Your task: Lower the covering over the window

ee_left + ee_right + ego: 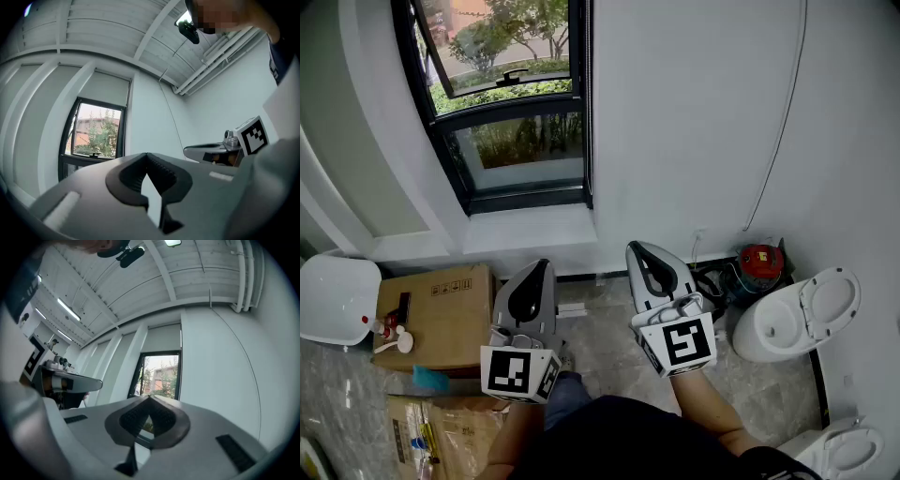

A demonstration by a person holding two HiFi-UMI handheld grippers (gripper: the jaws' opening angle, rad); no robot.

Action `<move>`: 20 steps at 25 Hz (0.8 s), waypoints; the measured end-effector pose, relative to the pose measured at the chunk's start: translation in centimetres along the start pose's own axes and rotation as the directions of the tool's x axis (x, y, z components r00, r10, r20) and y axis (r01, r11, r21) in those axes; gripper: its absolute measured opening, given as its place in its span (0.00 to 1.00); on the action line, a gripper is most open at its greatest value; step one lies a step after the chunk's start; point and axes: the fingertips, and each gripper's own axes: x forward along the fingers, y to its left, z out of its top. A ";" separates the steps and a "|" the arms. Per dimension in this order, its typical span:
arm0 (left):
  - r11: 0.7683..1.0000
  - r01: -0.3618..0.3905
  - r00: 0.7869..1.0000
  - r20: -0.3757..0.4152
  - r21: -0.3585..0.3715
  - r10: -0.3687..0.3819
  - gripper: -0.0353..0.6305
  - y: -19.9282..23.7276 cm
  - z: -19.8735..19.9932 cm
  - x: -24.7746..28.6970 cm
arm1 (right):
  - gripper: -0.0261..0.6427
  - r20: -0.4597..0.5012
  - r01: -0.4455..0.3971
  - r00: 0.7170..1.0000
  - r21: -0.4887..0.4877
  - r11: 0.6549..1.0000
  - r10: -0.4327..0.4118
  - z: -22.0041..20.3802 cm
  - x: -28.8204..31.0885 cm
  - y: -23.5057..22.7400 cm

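I have both grippers held out in front of me, side by side and a little apart, pointing slightly upward toward the wall. The left gripper [540, 266] has its fingers pressed together at the tips with nothing between them; in its own view only the small diamond-shaped gap behind the tips shows. The right gripper [637, 250] is the same: fingers together and empty.

The window [511, 103] sits ahead and to my left, a dark-framed opening in the white wall [694, 112], with green trees and a building outside. Its upper sash is tilted open. The blind [162, 338] shows as a pale panel above the glass, its lower edge about level with the top of the frame, so the pane is uncovered. Neither gripper touches the window or the blind; both are well apart from them.

A thin cord [780, 122] runs down the wall to the right of the window, clear of the right gripper.

On the floor [609, 342] below, a cardboard box [441, 314] lies to my left beside a white basin [333, 295]. To my right stands a toilet [787, 319] with its lid up, and a red object [759, 260] sits near the wall behind it.
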 end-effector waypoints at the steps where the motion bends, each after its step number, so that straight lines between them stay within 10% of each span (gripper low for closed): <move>1: 1.000 0.005 1.000 -0.004 -0.005 -0.005 0.03 1.6 -0.5 1.0 | 0.06 0.028 0.010 1.000 0.003 1.000 -0.010 -0.4 1.7 0.0; 20: 0.975 0.157 0.985 -0.040 -0.160 -0.165 0.04 22.4 -8.7 16.5 | 0.06 -0.118 0.122 0.987 0.090 0.988 -0.111 -9.0 26.1 0.4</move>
